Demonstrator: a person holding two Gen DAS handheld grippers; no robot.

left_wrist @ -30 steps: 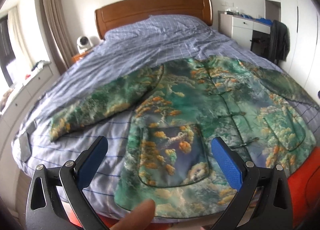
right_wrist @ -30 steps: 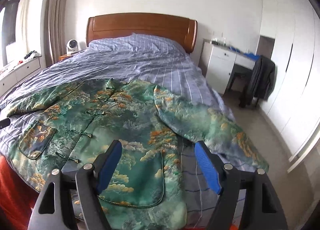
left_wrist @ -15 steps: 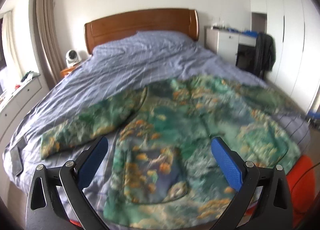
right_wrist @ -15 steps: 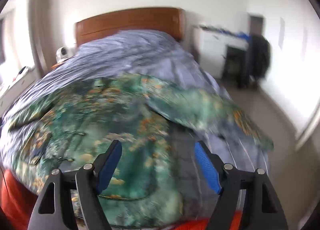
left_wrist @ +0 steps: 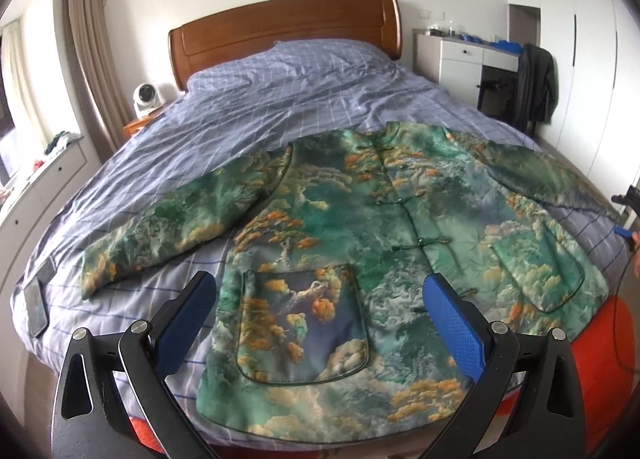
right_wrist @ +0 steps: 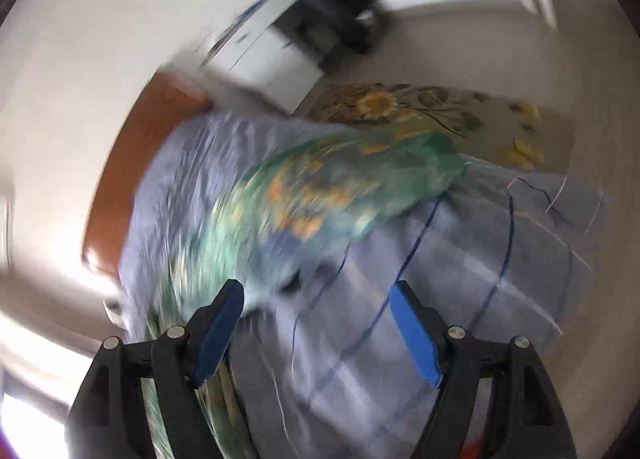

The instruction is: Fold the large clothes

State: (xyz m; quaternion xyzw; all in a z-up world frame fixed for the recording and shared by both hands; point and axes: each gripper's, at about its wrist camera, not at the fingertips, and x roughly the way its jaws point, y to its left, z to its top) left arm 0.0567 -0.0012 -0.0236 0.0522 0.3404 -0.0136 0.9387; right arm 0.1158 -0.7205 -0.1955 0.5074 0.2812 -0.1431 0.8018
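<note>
You are holding the left gripper (left_wrist: 320, 323) low in the left wrist frame, its blue pads spread wide and gripping nothing, pointed across the hem of the jacket (left_wrist: 360, 243). The jacket is lying face up across the foot of the bed (left_wrist: 280, 99), filling the centre and right of that frame, buttoned down the middle, with one sleeve (left_wrist: 176, 227) stretched toward the left edge. Spread flat like this, it is giving you clear edges to fold from, and nothing looks folded yet.

You are tilting the right gripper (right_wrist: 316, 335) sharply, so the right wrist frame is blurred and the room is leaning. Its pads are also wide apart and empty, hovering at the bottom centre over striped bedding (right_wrist: 460, 251), with the other sleeve (right_wrist: 352, 187) running from the centre up to the right. That aim suggests you are lining up on this sleeve, probably to carry it across the body. A phone (left_wrist: 35, 301) is sitting at the left edge of the bed, well clear of the jacket.
</note>
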